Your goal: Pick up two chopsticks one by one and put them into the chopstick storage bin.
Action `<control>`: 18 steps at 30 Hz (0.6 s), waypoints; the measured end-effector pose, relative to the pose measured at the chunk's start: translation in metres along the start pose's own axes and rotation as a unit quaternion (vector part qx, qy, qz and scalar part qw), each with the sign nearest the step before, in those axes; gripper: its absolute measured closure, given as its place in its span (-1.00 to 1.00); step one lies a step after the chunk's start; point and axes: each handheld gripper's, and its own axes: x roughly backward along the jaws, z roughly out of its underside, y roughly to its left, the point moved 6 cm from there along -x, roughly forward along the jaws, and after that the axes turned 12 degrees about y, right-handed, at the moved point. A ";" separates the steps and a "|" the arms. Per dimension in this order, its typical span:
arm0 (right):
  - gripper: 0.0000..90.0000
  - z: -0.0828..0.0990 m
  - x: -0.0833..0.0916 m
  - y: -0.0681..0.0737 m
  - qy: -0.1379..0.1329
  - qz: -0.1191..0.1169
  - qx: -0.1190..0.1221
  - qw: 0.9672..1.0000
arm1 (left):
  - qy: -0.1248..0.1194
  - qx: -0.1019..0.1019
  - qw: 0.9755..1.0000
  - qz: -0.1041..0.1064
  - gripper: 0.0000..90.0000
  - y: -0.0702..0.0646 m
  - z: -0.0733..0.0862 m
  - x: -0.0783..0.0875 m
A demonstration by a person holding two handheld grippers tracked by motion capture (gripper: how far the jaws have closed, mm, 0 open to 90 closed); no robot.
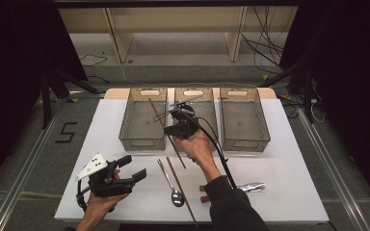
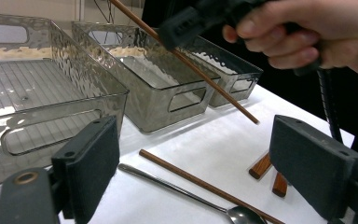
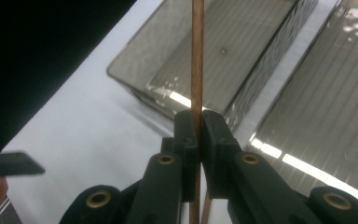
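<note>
My right gripper (image 1: pixel 171 129) is lifted over the front of the left and middle bins, shut on a long brown chopstick (image 1: pixel 155 109) that slants up across the left bin (image 1: pixel 142 139). In the right gripper view the jaws (image 3: pixel 197 135) pinch this chopstick (image 3: pixel 197 56) near its middle. The left gripper view catches the same chopstick (image 2: pixel 200 70) hanging under the right gripper (image 2: pixel 186 23). My left gripper (image 1: pixel 134 167) rests at the front left, open (image 2: pixel 200 140) with nothing between its fingers.
Three clear grey bins stand in a row at the back: left, middle (image 1: pixel 207 115) and right (image 1: pixel 244 142). On the white table (image 1: pixel 289 159) lie a metal spoon (image 1: pixel 171 185), a second chopstick (image 1: pixel 182 192), two short wooden pieces (image 1: pixel 204 192) and a shiny silver item (image 1: pixel 253 186).
</note>
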 end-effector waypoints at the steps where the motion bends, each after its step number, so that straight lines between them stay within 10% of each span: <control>1: 0.90 -0.004 -0.001 -0.001 0.000 0.001 -0.001 1.000 | 0.000 0.000 1.000 0.000 -0.66 0.000 0.000 0.000; 18: 0.90 -0.066 -0.028 -0.010 -0.008 -0.004 -0.024 1.000 | -0.003 0.000 1.000 0.002 -0.66 0.002 0.000 0.001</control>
